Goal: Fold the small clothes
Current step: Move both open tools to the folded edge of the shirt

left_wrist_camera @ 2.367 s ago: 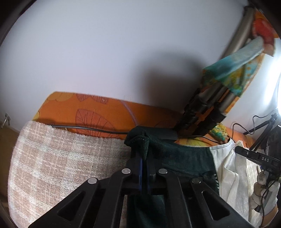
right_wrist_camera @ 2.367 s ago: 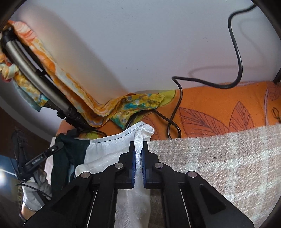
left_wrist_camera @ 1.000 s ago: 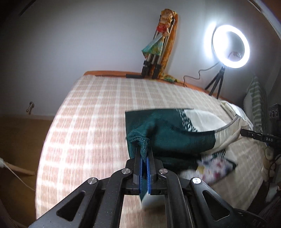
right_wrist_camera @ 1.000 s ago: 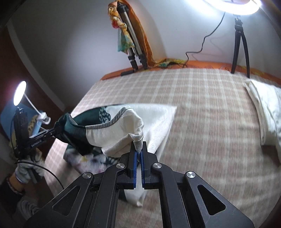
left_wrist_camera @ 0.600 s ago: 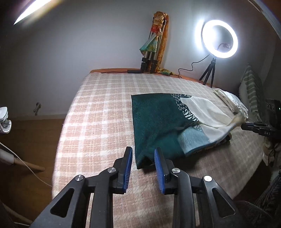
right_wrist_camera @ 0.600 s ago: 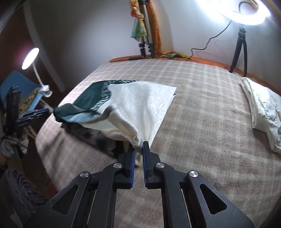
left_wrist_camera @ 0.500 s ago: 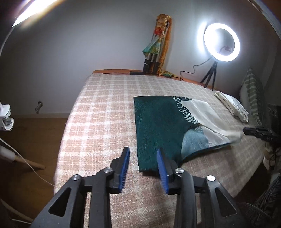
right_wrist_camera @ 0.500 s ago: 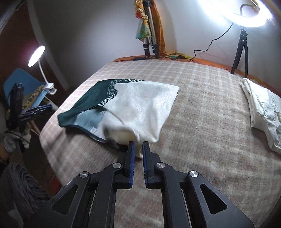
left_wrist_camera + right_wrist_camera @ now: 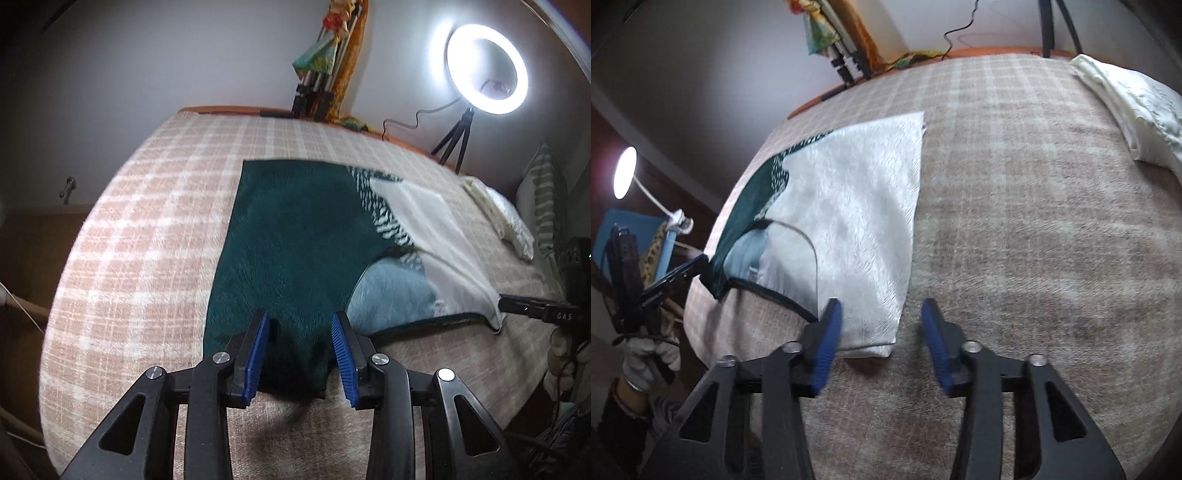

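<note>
A small top, dark green point(image 9: 291, 236) on one half and white point(image 9: 857, 206) on the other, lies spread flat on the plaid bed cover point(image 9: 147, 229). My left gripper point(image 9: 300, 325) is open, its blue pads either side of the green strap near the front edge. My right gripper point(image 9: 881, 317) is open and empty, just past the white strap's end point(image 9: 871, 343). The light blue inside of the neckline point(image 9: 391, 291) shows between the two straps.
A folded white garment point(image 9: 1137, 107) lies at the far right of the bed. A ring light on a tripod point(image 9: 484, 81) and a cloth-draped tripod point(image 9: 325, 70) stand behind the bed. A desk lamp point(image 9: 626, 173) stands at the left.
Both grippers laid the top down on the bed and let go of its straps. Their jaws have opened wider and both have dropped closer to the cloth.
</note>
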Demonstrator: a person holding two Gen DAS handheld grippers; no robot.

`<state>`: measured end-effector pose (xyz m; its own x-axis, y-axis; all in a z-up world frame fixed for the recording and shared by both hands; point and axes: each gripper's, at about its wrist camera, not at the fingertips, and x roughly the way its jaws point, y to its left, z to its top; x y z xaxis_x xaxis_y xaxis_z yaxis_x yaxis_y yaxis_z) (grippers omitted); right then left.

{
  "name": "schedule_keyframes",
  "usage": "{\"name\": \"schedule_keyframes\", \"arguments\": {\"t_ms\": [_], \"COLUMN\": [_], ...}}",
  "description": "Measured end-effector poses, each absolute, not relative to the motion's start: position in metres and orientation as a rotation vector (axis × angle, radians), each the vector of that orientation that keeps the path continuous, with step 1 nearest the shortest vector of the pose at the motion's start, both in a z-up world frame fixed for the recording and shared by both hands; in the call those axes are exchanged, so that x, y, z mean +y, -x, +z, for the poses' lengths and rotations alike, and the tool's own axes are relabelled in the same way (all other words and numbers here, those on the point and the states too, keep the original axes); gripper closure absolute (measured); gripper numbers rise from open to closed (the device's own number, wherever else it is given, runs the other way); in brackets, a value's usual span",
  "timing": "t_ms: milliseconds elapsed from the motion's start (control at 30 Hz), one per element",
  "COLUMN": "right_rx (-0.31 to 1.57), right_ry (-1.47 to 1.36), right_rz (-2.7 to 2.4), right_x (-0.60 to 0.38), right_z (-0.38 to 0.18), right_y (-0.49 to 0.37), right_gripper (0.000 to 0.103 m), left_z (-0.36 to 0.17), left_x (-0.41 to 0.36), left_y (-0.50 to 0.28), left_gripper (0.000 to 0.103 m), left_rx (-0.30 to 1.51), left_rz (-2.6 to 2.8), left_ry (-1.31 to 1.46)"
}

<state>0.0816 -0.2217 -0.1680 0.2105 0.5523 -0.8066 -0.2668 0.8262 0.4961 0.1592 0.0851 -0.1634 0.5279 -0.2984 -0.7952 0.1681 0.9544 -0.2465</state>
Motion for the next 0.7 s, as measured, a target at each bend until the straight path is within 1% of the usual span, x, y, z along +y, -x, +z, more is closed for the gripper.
{"name": "schedule_keyframes", "arguments": {"t_ms": [200,300,367,400,433,467,500,533,567,600,700], "right_rx": [1.222,1.226,1.222,1.206,1.189,1.175,1.162,1.149,1.138,1.129,1.136], "right_ry": [-0.122,-0.090,-0.110,-0.130,-0.154,-0.182,-0.220,-0.269,-0.313,-0.358,-0.499], "right_rz": [0.594,0.608,0.636,0.651,0.664,0.673,0.681,0.684,0.681,0.676,0.678], "right_x": [-0.204,-0.203,-0.207,-0.210,-0.216,-0.220,-0.224,-0.229,-0.233,-0.238,-0.251], "right_z": [-0.167,-0.166,-0.164,-0.161,-0.158,-0.156,-0.153,-0.151,-0.150,-0.150,-0.160], "right_y": [-0.072,-0.070,-0.070,-0.071,-0.073,-0.077,-0.081,-0.088,-0.094,-0.101,-0.126], "right_gripper": [0.071,0.071,0.071,0.070,0.070,0.068,0.063,0.059,0.050,0.046,0.043], "left_z": [-0.178,-0.176,-0.169,-0.165,-0.161,-0.160,-0.158,-0.159,-0.161,-0.165,-0.179], "left_x": [0.091,0.103,0.115,0.122,0.129,0.135,0.141,0.148,0.153,0.159,0.167], "left_y": [-0.154,-0.149,-0.145,-0.144,-0.143,-0.143,-0.143,-0.145,-0.146,-0.149,-0.153], "left_gripper": [0.068,0.068,0.065,0.059,0.047,0.042,0.036,0.035,0.035,0.034,0.034], "left_rx": [1.010,1.006,0.990,0.976,0.968,0.962,0.957,0.961,0.970,0.986,1.031], "left_rz": [-0.241,-0.231,-0.224,-0.211,-0.202,-0.199,-0.199,-0.198,-0.201,-0.208,-0.218], "left_ry": [0.098,0.130,0.181,0.212,0.246,0.283,0.324,0.381,0.422,0.483,0.607]}}
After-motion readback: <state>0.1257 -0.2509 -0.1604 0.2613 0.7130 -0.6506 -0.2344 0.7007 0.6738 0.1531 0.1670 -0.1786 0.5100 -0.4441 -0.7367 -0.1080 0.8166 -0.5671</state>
